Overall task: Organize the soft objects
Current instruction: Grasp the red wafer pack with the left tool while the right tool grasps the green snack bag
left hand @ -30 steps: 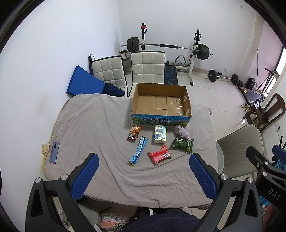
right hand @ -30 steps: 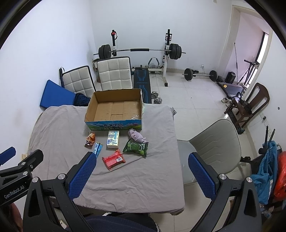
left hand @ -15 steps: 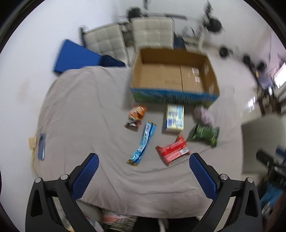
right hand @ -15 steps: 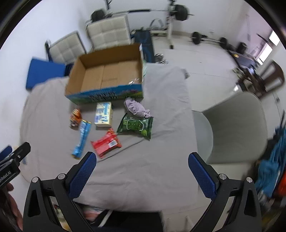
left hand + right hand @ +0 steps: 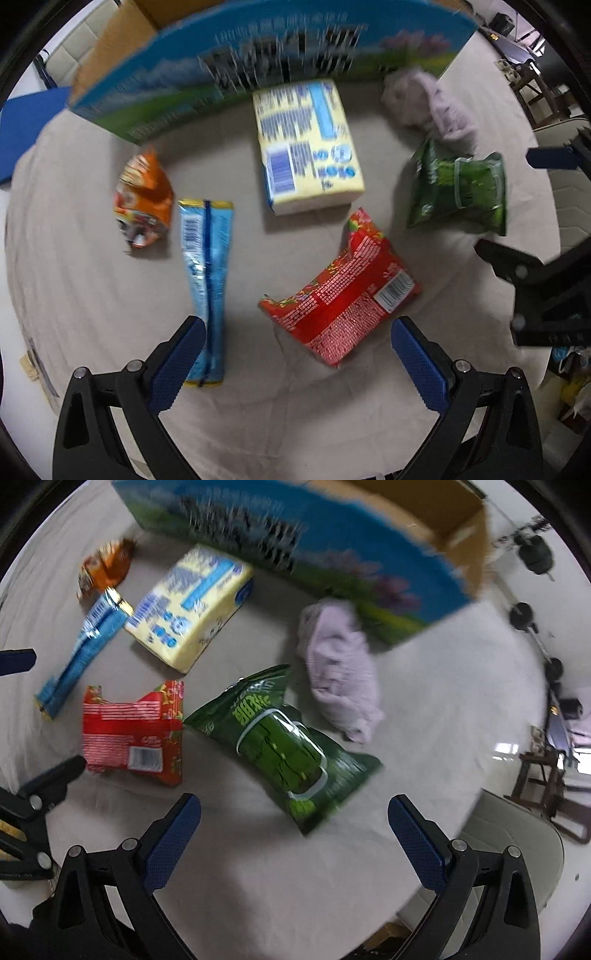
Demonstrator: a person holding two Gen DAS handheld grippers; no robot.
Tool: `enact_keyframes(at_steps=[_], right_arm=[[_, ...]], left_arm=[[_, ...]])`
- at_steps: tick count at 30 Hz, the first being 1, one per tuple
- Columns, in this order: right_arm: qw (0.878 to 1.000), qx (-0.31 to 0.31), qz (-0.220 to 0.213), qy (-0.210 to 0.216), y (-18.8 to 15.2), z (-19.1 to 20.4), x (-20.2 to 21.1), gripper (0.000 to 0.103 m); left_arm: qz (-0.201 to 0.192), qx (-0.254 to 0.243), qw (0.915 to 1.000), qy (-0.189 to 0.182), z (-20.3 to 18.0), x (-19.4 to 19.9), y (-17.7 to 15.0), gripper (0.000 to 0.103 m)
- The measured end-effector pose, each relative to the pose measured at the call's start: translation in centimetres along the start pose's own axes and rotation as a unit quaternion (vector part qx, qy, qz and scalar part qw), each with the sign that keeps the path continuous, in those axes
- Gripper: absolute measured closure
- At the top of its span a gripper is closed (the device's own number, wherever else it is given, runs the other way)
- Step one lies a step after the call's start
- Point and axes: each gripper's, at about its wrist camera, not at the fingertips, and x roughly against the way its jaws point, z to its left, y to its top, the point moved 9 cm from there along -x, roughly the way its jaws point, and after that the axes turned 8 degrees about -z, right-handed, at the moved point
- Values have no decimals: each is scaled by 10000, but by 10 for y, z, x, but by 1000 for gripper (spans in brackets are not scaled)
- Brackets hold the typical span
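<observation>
Grey cloth [image 5: 92, 288] is spread over the table, and six soft items are laid out on it in front of the cardboard box [image 5: 258, 62], whose printed blue-and-green side is turned toward both cameras. The left gripper [image 5: 297, 332] is held low over the cloth with its blue-padded fingers [image 5: 177, 365] spread wide and nothing between them; the red packet [image 5: 340, 291] is seen just ahead of the gap, and the long blue packet [image 5: 205, 280] runs beside the left pad. The right gripper [image 5: 293, 810] is likewise held wide apart and empty, angled down at the green pouch [image 5: 280, 738], which lies just ahead of its fingers. A crumpled lilac cloth [image 5: 340, 668] is found between the green pouch and the box. The yellow tissue pack [image 5: 306, 147] is placed close against the box front, and the orange snack bag [image 5: 144, 199] lies to its left, beside the top of the blue packet. Part of the right gripper's black frame is seen at the right edge of the left wrist view. Both views are blurred.
</observation>
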Motion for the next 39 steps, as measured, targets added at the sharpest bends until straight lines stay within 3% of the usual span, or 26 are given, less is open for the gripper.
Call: enact_keyframes(at_steps=[4, 5, 6, 8, 11, 13, 15, 16, 17, 18, 21, 23, 25, 28, 31, 35, 39], right_arm=[[9996, 235, 174, 58, 4, 4, -34, 17], [9995, 261, 192, -68, 4, 1, -39, 33], [9995, 193, 217, -157, 3, -3, -43, 40], [9995, -155, 261, 63, -2, -7, -44, 48], [9894, -1164, 619, 609, -23, -16, -44, 51], [9693, -2024, 972, 999, -43, -22, -46, 51], [9506, -2590, 936, 1430, -53, -23, -46, 50], [9451, -2772, 883, 1490, -56, -25, -47, 49], [9418, -2864, 822, 1555, -57, -25, -49, 44], [9396, -2920, 738, 1624, -55, -24, -54, 42], [9519, -2680, 467, 1413, -43, -29, -58, 37], [9626, -2403, 298, 1214, -36, -28, -55, 37], [9683, -2247, 320, 1042, -34, -20, -62, 38], [9529, -2612, 886, 1265, -45, -5, -76, 53], [9376, -2851, 993, 1724, -46, 8, -81, 52], [9450, -2824, 858, 1411, -46, 1, -87, 49], [9489, -2791, 909, 1155, -46, 20, -89, 51]], left_arm=[[141, 158, 9997, -134, 2, -13, -8, 0], [154, 133, 9997, -161, 1, -14, -10, 0], [139, 84, 9997, -181, -1, -14, -11, 0], [98, -86, 9997, -182, -5, -13, -10, 0], [49, -366, 9990, -260, -20, -19, -7, 0], [157, -732, 9969, -222, -32, -26, -7, 0], [283, -995, 9945, -132, -39, -32, -7, 3], [342, -1100, 9932, -151, -44, -37, -7, 11], [436, -1158, 9923, -100, -47, -43, -9, 26], [490, -1135, 9923, -93, -48, -46, -11, 33], [487, -700, 9963, -147, -49, -49, -10, 41], [689, 327, 9956, -540, -42, -44, -16, 44], [971, 1368, 9824, -818, -34, -42, -30, 44], [1075, 2140, 9660, -974, -28, -42, -43, 44], [1015, 2059, 9692, -894, -29, -41, -44, 43], [969, 1573, 9805, -674, -40, -49, -32, 44], [739, 1371, 9867, -474, -44, -45, -25, 53]])
